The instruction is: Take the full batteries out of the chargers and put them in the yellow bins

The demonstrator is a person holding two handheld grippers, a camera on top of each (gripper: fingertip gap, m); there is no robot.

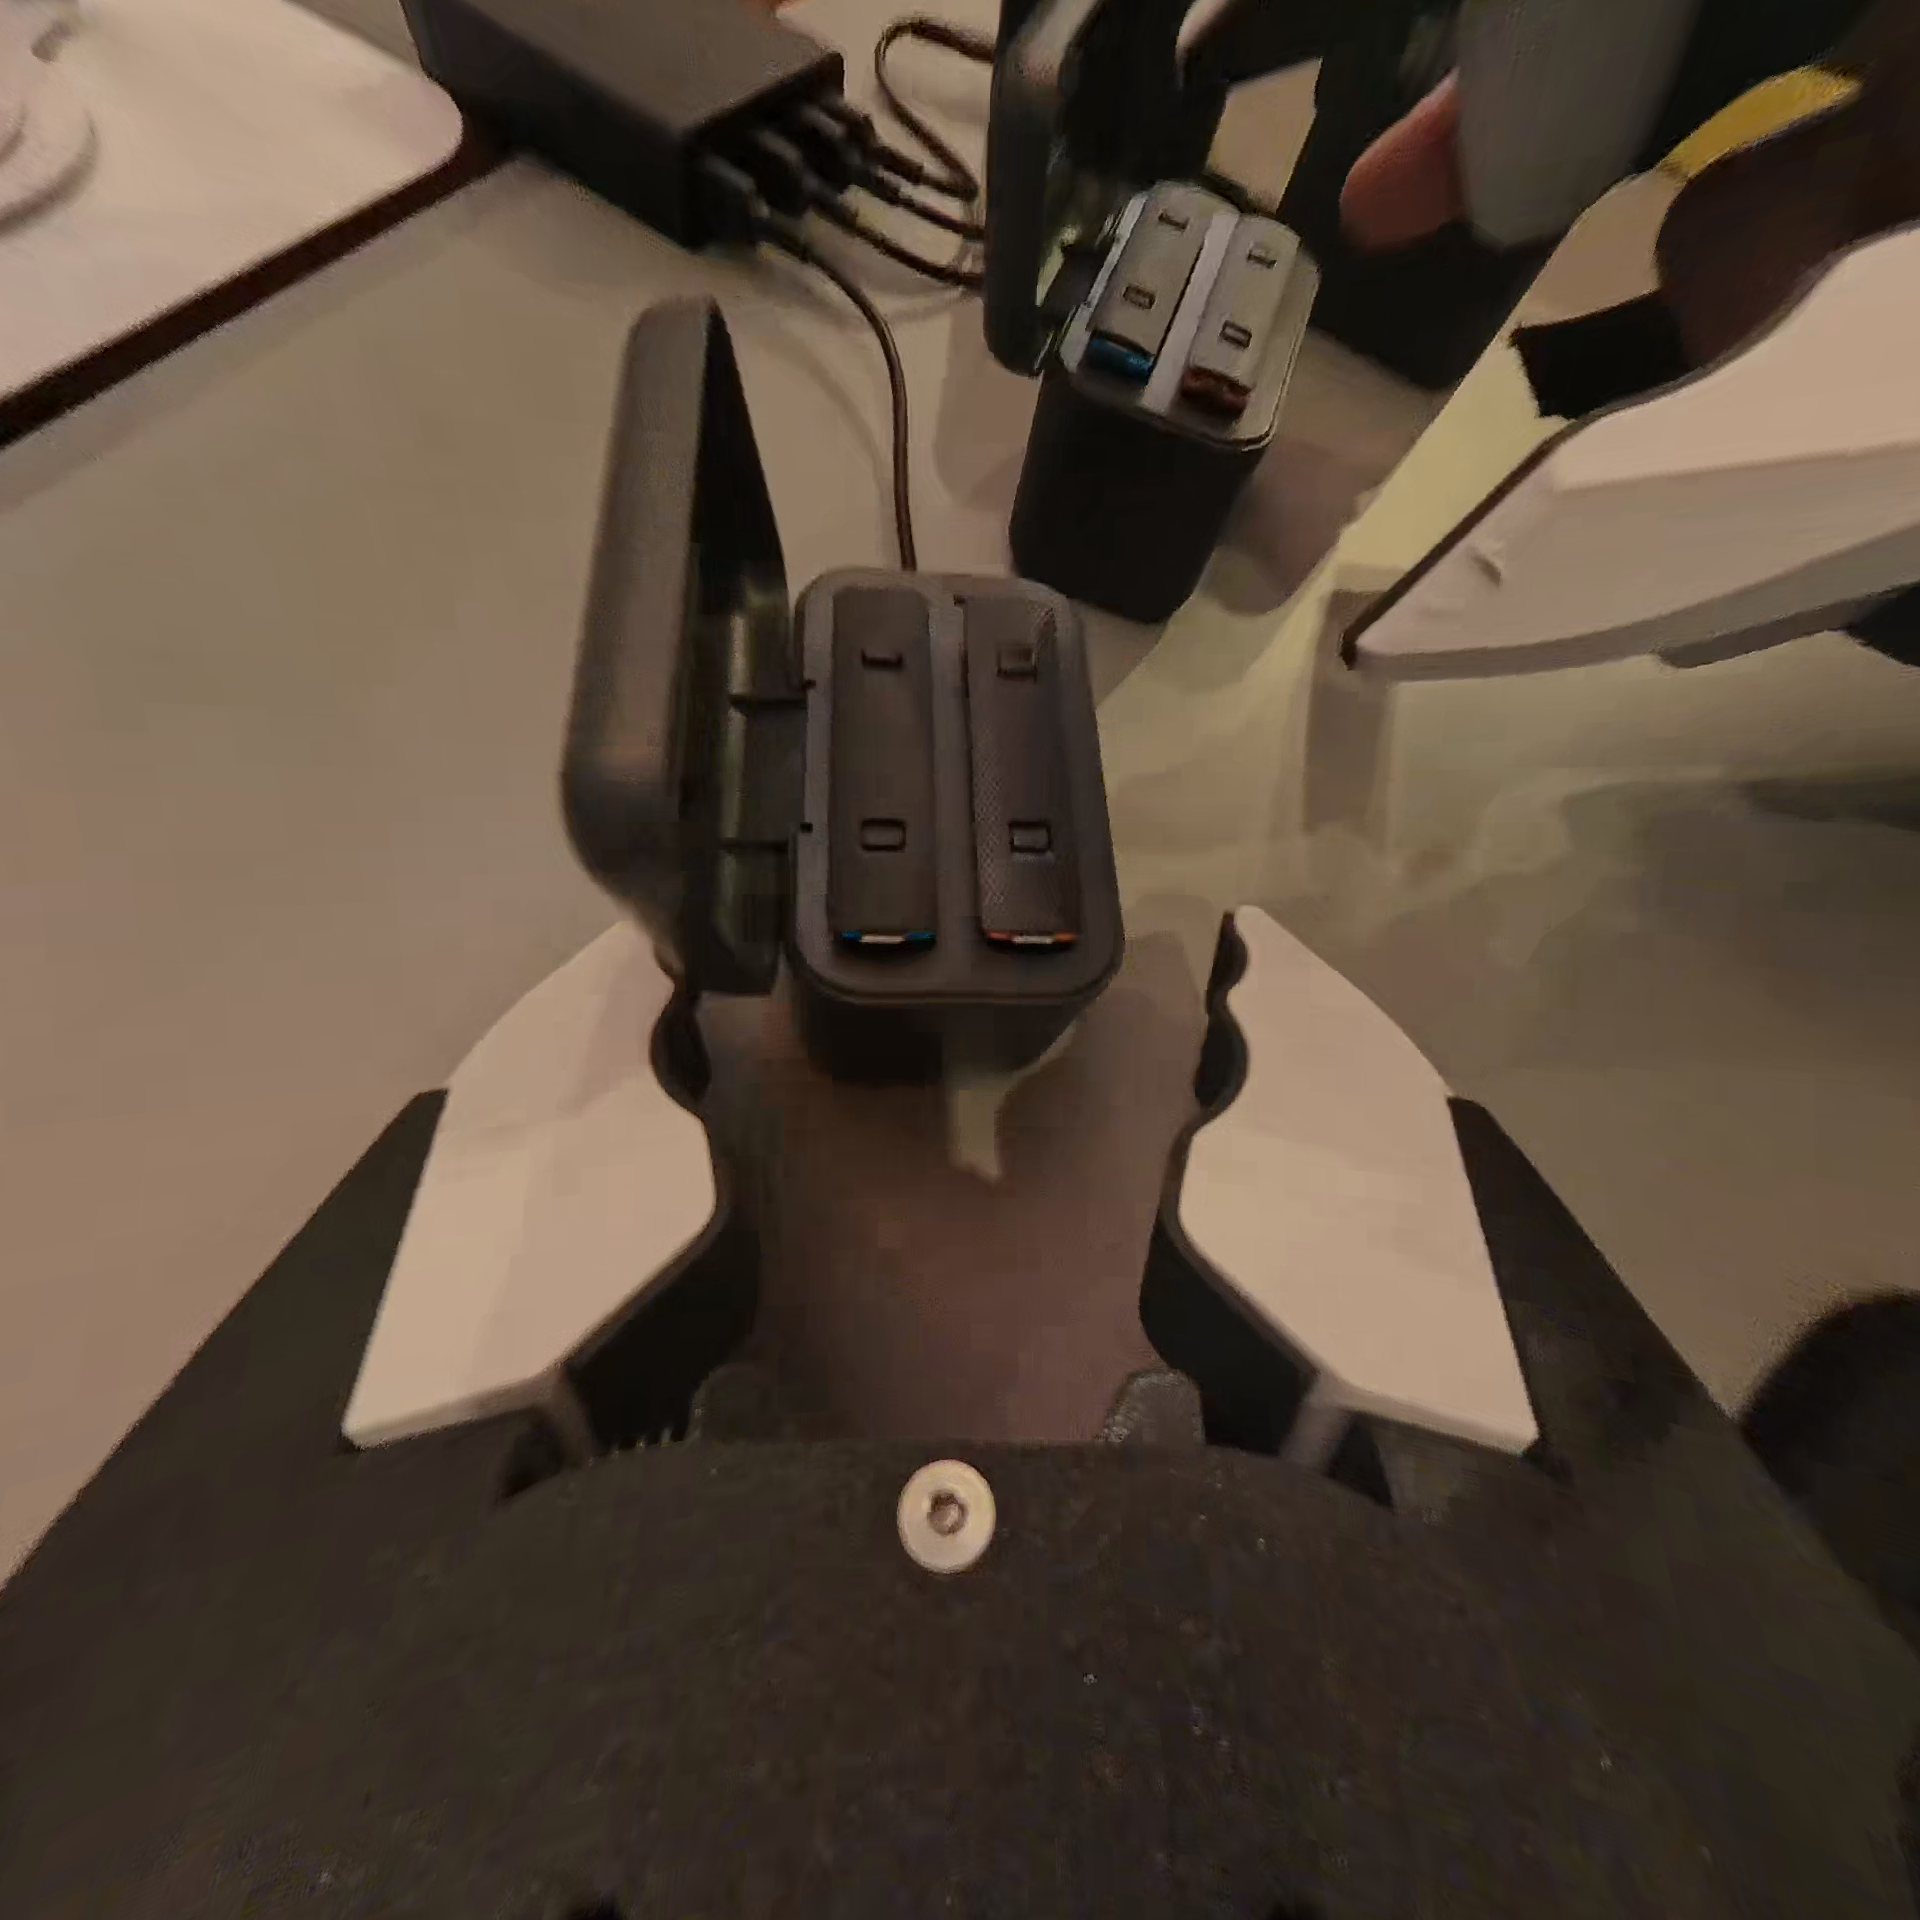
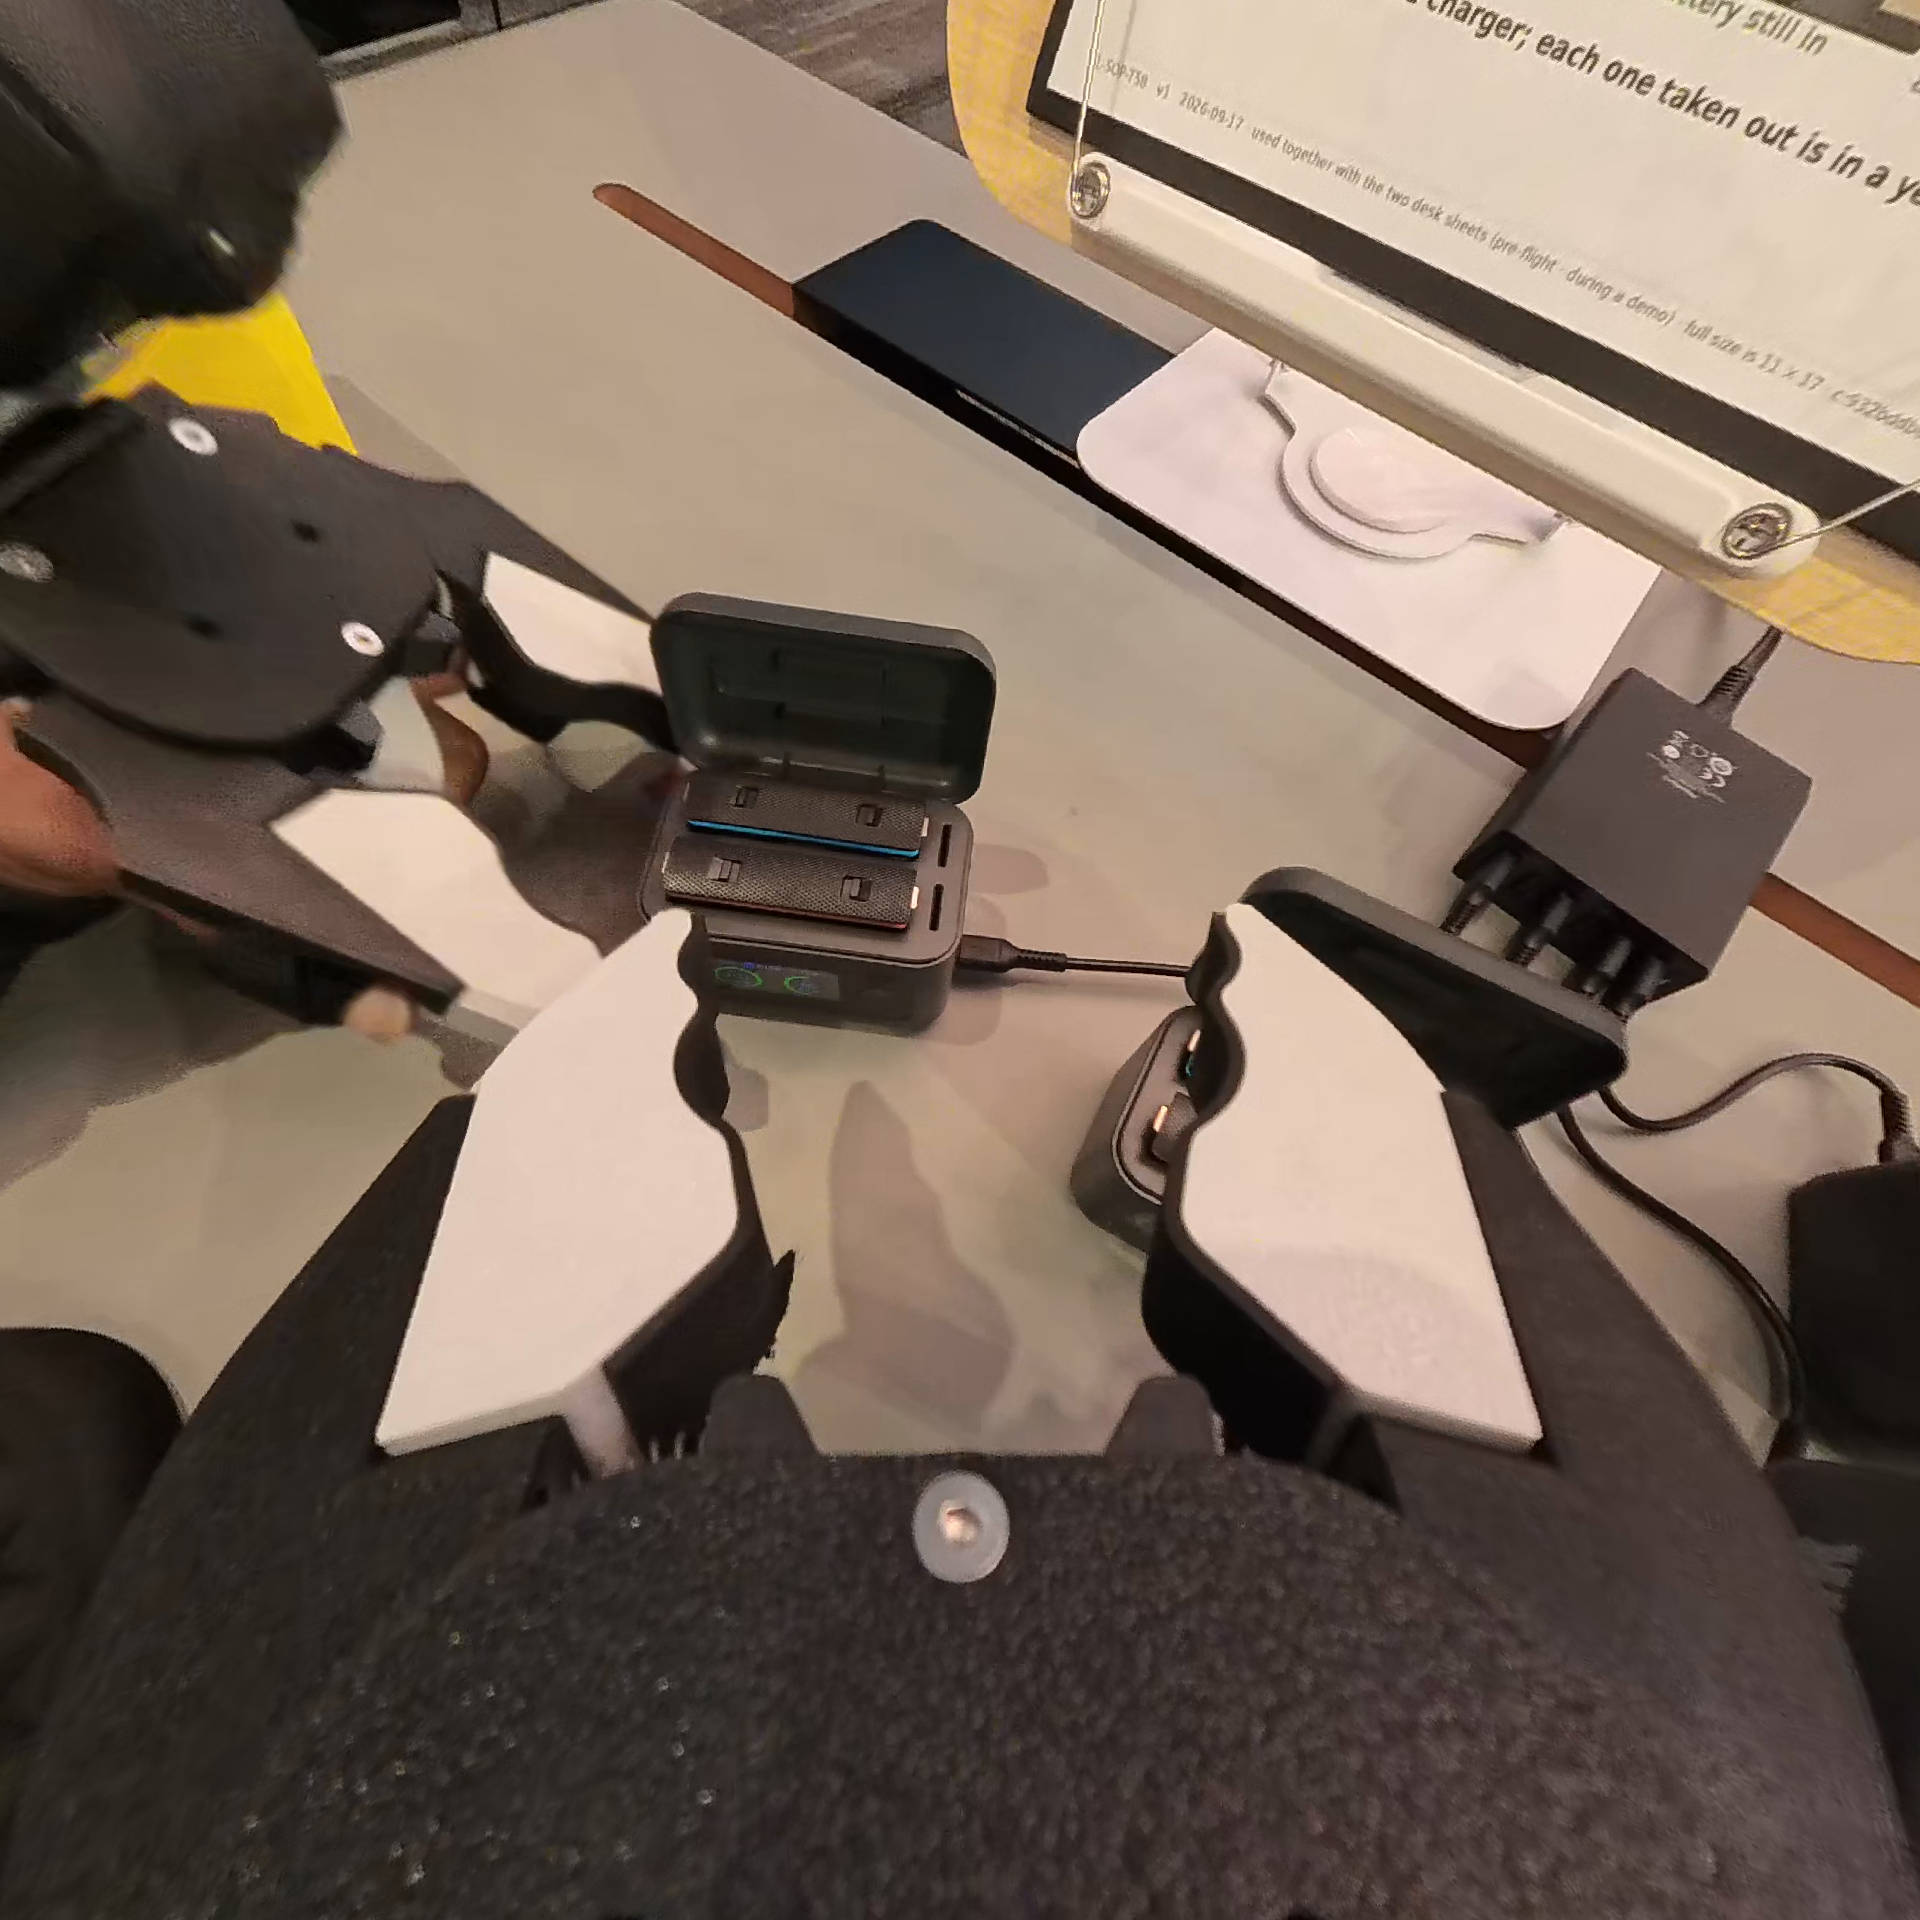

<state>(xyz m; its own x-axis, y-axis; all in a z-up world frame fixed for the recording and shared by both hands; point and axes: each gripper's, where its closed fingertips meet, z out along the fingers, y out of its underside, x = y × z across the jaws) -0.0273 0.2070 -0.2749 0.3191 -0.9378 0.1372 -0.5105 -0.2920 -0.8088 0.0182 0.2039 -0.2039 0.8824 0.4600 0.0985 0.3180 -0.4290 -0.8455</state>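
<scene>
Landmark: the dark grey box-shaped charger with its hinged lid standing open [image 1: 951,790], cabled, on the pale grey counter [image 1: 260,727].
Batteries: two slim black textured batteries, one blue-ended [image 1: 881,790], one orange-ended [image 1: 1023,795], both seated in the landmark's slots.
Second charger: a matching dark grey charger [image 1: 1153,416] beyond the landmark, also holding two batteries.
Left claw: [image 1: 951,997] spread open, empty, just short of the landmark's near end.
Right claw: [image 2: 951,997] spread open, empty, near the landmark's screen side.
Yellow bin: a bright yellow plastic corner [image 2: 234,379] well beyond the landmark, behind the left claw.
Step in hand, judged: steady the landmark with one claw; pinch one battery by its long sides; lift straight up, avoiding the lid.
</scene>
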